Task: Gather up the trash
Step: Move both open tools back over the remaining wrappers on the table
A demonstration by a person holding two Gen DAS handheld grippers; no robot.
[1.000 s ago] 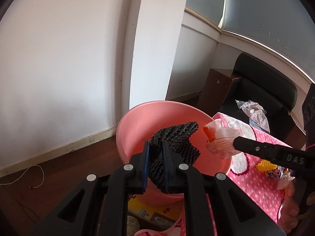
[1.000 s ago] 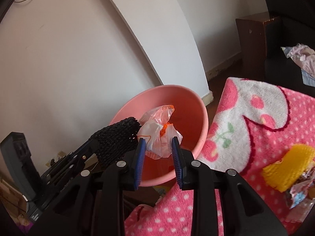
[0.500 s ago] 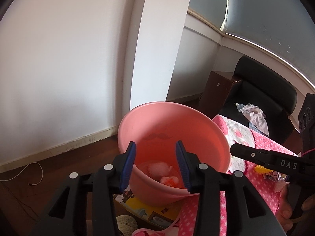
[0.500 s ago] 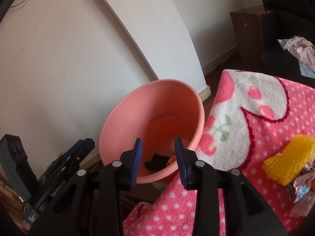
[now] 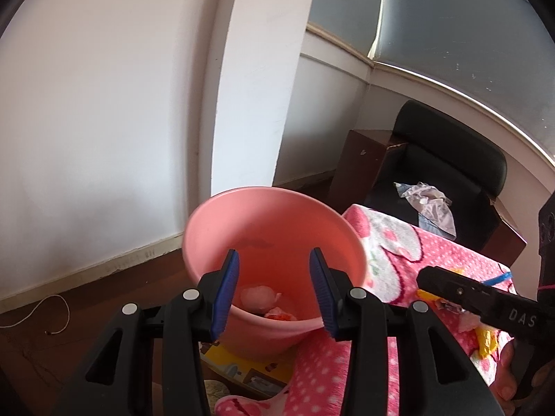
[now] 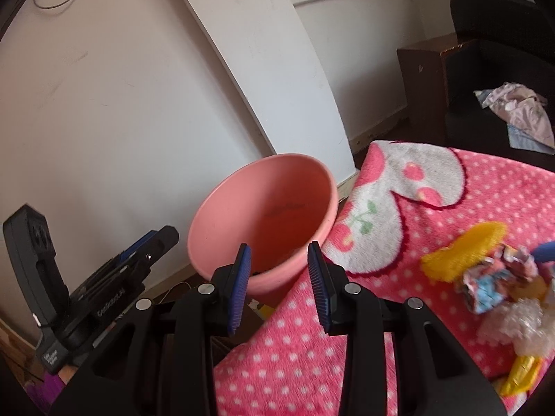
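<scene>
Pink dotted blanket [image 6: 468, 208] carries yellow mesh [image 6: 461, 253], crumpled wrappers [image 6: 492, 280]; bucket [image 5: 277, 215] beside.

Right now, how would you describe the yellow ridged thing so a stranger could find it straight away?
Start at the pink polka-dot blanket beside the pink bucket. Near its right side lies a heap of trash. The yellow ridged thing is the piece nearest the bucket, a plain bright yellow curved strip, unlike the crumpled printed wrapper touching it.

The left gripper [image 5: 274, 291] and right gripper [image 6: 279, 286] look alike: black angular plastic fingers [image 5: 180, 346] with triangular cut-outs, ribbed blue pads lining the jaws' inner faces, and round silver screws behind them. White lettering, apparently "DAS", marks the right gripper's side. Bare skin shows at its handle.
</scene>
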